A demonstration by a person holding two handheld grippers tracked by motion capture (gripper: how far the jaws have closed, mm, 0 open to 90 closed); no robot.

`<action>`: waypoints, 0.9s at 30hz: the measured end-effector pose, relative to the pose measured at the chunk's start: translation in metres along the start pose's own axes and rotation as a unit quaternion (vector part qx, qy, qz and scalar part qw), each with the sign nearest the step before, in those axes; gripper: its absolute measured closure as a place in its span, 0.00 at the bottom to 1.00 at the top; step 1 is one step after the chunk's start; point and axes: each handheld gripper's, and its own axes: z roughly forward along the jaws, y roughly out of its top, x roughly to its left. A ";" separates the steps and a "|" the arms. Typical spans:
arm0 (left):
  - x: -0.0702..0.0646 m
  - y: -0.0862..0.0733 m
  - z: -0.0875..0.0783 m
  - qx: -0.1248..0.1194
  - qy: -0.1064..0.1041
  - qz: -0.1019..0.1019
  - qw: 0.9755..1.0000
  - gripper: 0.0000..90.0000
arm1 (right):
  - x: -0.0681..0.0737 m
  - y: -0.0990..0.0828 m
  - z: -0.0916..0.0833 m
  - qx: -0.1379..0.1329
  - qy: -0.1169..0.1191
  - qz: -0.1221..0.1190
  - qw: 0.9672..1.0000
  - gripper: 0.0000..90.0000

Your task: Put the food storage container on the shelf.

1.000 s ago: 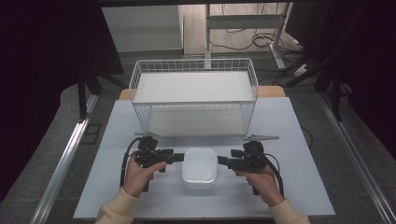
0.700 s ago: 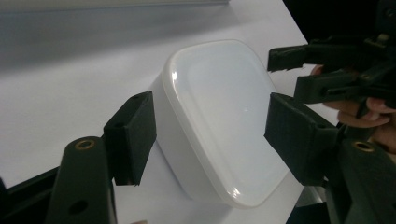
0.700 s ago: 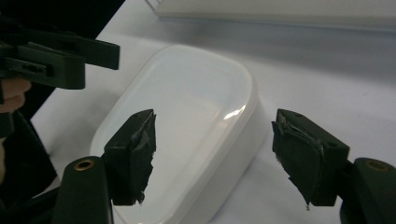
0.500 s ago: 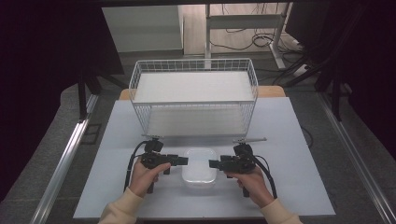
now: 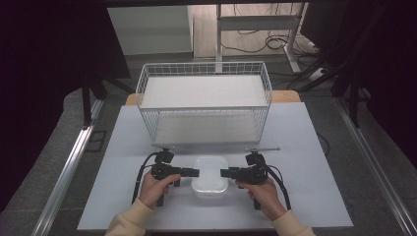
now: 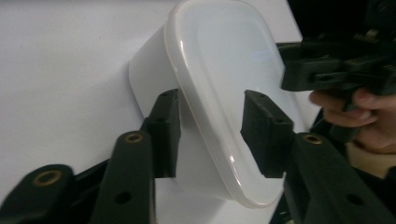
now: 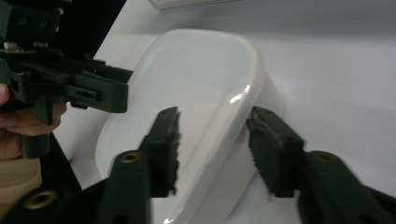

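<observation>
A white plastic container with a snap lid (image 5: pixel 210 174) rests on the white table near the front edge. My left gripper (image 5: pixel 194 172) reaches in from its left side and my right gripper (image 5: pixel 225 173) from its right, tips facing each other. In the left gripper view the left gripper (image 6: pixel 210 135) is open, its jaws straddling the container (image 6: pixel 224 70) at the lid rim, one over the lid and one along the side wall. The right gripper (image 7: pixel 217 149) is likewise open astride the opposite rim of the container (image 7: pixel 201 84).
A white wire basket (image 5: pixel 204 101) with a white liner stands behind the container at the table's middle back. The white table (image 5: pixel 305 147) has free room to either side. A thin rod (image 5: pixel 263 148) lies in front of the basket's right corner.
Both hands have drawn inward and slightly toward the person, bringing each gripper's jaws over the container's edges. The container has not visibly moved.
</observation>
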 end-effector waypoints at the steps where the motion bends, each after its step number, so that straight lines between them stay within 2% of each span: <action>1: 0.000 0.000 -0.001 -0.005 0.000 0.000 1.000 0.72 | -0.002 -0.001 -0.001 -0.004 0.005 0.010 1.000 0.68; 4: -0.004 -0.002 -0.003 -0.007 0.002 0.005 1.000 0.75 | -0.007 -0.002 -0.005 -0.009 0.023 0.037 0.999 0.74; 7: -0.008 -0.003 -0.007 -0.008 -0.003 0.006 1.000 0.78 | -0.007 -0.004 -0.010 -0.012 0.031 0.042 0.999 0.76; 16: -0.022 -0.007 -0.017 -0.024 -0.025 0.032 0.999 0.88 | -0.002 -0.007 -0.024 -0.034 0.024 0.026 0.999 0.83; 21: -0.033 -0.008 -0.021 -0.031 0.000 0.062 0.998 0.90 | 0.004 -0.007 -0.029 -0.042 0.020 0.007 0.999 0.86; 27: -0.040 -0.007 -0.026 -0.041 -0.001 0.077 0.996 0.90 | 0.010 -0.005 -0.036 -0.052 0.024 -0.010 0.998 0.86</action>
